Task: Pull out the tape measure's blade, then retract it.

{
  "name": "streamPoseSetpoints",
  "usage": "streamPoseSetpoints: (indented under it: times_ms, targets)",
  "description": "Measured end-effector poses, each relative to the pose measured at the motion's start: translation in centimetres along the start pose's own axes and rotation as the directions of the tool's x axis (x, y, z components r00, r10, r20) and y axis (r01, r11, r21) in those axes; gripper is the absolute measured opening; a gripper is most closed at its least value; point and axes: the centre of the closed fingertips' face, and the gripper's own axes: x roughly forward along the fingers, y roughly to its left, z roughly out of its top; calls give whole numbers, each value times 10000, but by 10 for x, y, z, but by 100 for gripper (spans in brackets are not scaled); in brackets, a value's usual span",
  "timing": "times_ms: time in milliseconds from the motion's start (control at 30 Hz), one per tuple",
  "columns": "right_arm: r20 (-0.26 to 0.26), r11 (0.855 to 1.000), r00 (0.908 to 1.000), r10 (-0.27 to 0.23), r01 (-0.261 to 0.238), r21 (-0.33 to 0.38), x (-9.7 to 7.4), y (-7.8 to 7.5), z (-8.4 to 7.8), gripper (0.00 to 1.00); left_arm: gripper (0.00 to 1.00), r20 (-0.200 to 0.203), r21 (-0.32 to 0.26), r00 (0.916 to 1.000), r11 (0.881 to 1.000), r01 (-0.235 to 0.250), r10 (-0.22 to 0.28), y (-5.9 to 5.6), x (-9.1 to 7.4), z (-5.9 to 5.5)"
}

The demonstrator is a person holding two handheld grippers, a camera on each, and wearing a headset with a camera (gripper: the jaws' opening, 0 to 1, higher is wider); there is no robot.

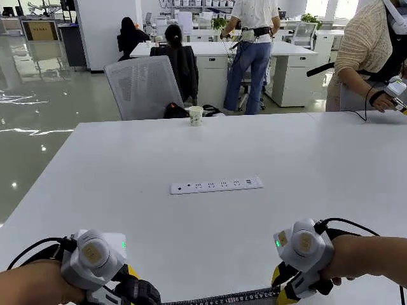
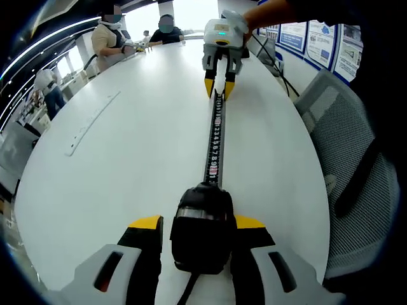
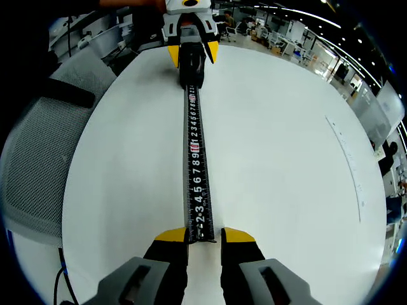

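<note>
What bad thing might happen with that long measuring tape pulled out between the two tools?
1. The right tool pinches the blade only at its very end. If it slips, the blade may whip back fast toward the case.
2. The left tool grips the case between just two jaws, so a quick retract might jerk it loose onto the table.

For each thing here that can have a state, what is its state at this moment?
left tool: shut on the tape measure case.
right tool: shut on the end of the blade.
blade: pulled out, straight between both tools.
power strip: nothing plugged in.
paper cup: upright.
</note>
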Motion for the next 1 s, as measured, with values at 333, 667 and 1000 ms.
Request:
streamPoseSetpoints:
  times_ms: [333, 667, 1000]
  targets:
    - [-198, 9997, 9996, 192, -190, 125, -3, 4, -2, 23, 50, 26, -533, 9997, 9983, 238, -237, -4, -13, -4]
    - [-111, 9993, 9998, 179, -175, 330, -9, 7, 1, 30, 62, 32, -717, 9982, 9957, 595, -594, -13, -17, -5]
    - [197, 9849, 9989, 421, -448, 1673, -11, 18, 6, 47, 76, 38, -926, 9955, 9912, 947, -948, -25, -17, -4]
